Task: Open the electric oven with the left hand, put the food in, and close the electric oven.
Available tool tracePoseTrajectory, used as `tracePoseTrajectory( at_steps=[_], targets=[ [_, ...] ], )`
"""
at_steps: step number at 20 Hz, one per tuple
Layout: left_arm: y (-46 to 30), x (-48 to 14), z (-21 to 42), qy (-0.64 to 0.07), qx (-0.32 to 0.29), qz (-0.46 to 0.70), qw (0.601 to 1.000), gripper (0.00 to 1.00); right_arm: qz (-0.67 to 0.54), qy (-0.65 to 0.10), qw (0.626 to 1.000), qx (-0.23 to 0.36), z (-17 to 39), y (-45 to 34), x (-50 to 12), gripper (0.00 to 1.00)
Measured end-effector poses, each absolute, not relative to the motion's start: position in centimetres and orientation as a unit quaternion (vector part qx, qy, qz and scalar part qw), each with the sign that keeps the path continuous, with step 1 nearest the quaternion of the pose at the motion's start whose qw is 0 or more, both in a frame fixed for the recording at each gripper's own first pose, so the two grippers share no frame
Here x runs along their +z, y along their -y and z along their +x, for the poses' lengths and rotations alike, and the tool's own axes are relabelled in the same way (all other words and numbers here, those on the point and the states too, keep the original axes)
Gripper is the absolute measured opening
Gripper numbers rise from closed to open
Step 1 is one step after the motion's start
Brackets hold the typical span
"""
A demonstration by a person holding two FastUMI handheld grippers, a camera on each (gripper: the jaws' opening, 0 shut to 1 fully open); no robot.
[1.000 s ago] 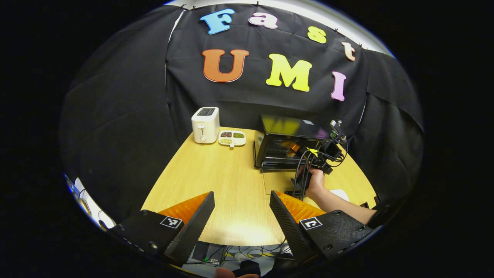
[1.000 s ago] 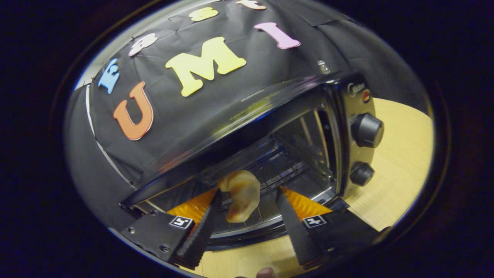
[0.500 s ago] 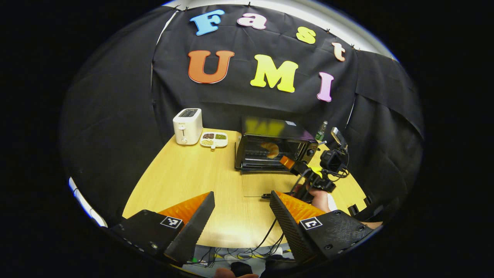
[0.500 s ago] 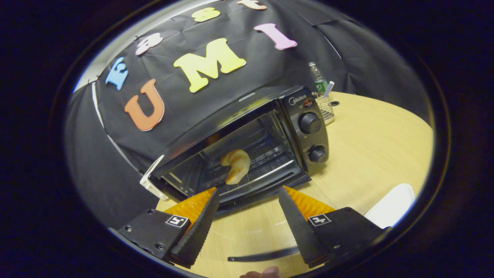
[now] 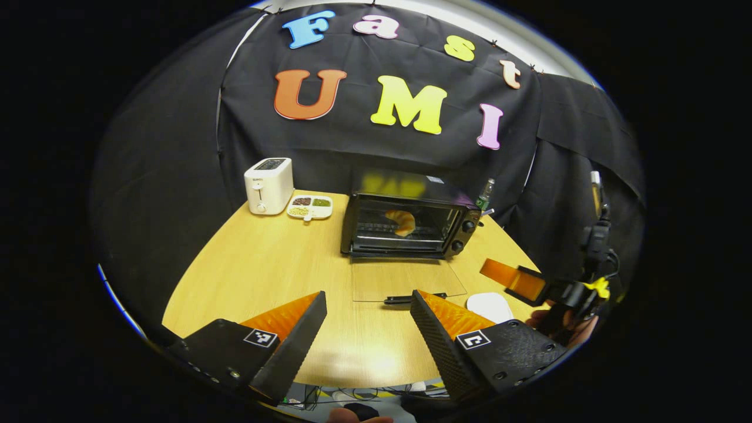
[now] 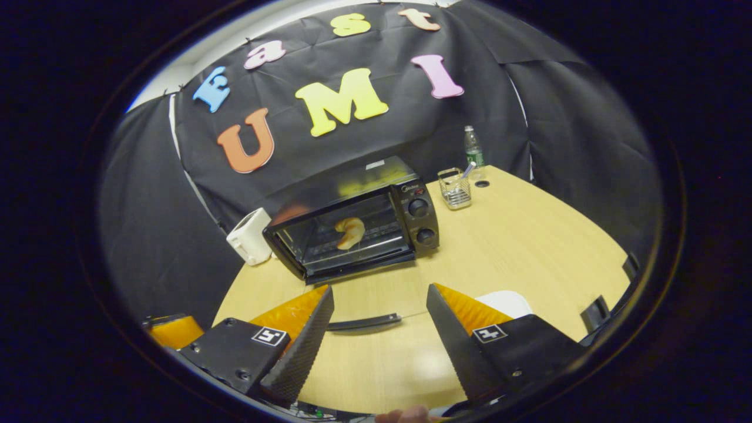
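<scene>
A wooden tabletop sits in a booth draped in black cloth. At the far left of the left gripper view stands a white toaster, upright against the back wall. Just beside it, to its right, lies a small white divided dish with dark, green and pale contents too small to identify.

Near the middle stands the black electric oven. Its glass door lies folded down flat toward the viewer, the dark handle at its near edge. Inside, on the wire rack, rests the food, a golden croissant. Two knobs are on the oven's right panel.

To the right of the open door lies a white plate, partly hidden behind a finger. In the right gripper view, a wire basket and a clear bottle stand behind the oven's right side, well apart from the door.

The left gripper is at the tabletop's near edge, its fingers spread wide with nothing between them. The right gripper is likewise held back from the oven, fingers wide apart and empty; in the left gripper view it appears at the far right edge, where the hand holding it is cut off and in shadow.

Cables below the tabletop's near edge are hard to make out.
</scene>
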State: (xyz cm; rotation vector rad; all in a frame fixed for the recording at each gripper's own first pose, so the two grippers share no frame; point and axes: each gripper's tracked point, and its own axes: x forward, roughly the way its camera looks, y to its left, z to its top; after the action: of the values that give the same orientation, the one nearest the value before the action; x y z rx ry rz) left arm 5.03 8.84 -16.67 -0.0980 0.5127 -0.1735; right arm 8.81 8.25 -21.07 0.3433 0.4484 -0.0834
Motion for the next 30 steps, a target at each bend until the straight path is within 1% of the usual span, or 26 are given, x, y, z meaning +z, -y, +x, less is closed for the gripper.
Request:
tracePoseTrajectory(
  at_steps=[4,10,13,16,17,18,23,27,30],
  targets=[
    [-5.8,-19.0,5.0,-0.261,-0.09,-0.056,0.96,0.95,0.155,-0.225,0.961,-0.044,4.8,-7.3,-18.8,0.96],
    [-1.7,-21.7,5.6,-0.272,-0.1,-0.042,0.956,0.95,0.109,-0.214,0.969,-0.062,1.8,-3.5,-16.2,0.96],
    [-0.2,-24.4,6.9,-0.287,-0.093,-0.039,0.953,0.95,0.101,-0.225,0.966,-0.081,0.0,-1.3,-16.2,0.96],
    [1.5,-28.2,8.2,-0.317,-0.086,-0.047,0.943,0.95,0.101,-0.236,0.961,-0.104,-1.8,1.0,-15.6,0.96],
    [1.7,-29.7,8.5,-0.329,-0.082,-0.048,0.94,0.95,0.101,-0.238,0.96,-0.113,-2.3,1.8,-15.3,1.0],
    [1.9,-30.9,8.8,-0.338,-0.077,-0.047,0.937,0.95,0.099,-0.238,0.959,-0.121,-2.7,2.5,-15.1,0.96],
    [2.7,-35.0,10.8,-0.358,-0.066,-0.036,0.931,0.95,0.066,-0.25,0.956,-0.14,-3.9,4.1,-15.0,0.96],
    [2.8,-36.6,12.2,-0.368,-0.051,-0.034,0.928,0.95,0.054,-0.259,0.955,-0.137,-3.9,4.8,-15.0,0.97],
    [2.9,-36.9,13.3,-0.369,-0.045,-0.018,0.928,0.96,0.061,-0.261,0.953,-0.14,-3.5,5.3,-15.0,0.97]
  ],
)
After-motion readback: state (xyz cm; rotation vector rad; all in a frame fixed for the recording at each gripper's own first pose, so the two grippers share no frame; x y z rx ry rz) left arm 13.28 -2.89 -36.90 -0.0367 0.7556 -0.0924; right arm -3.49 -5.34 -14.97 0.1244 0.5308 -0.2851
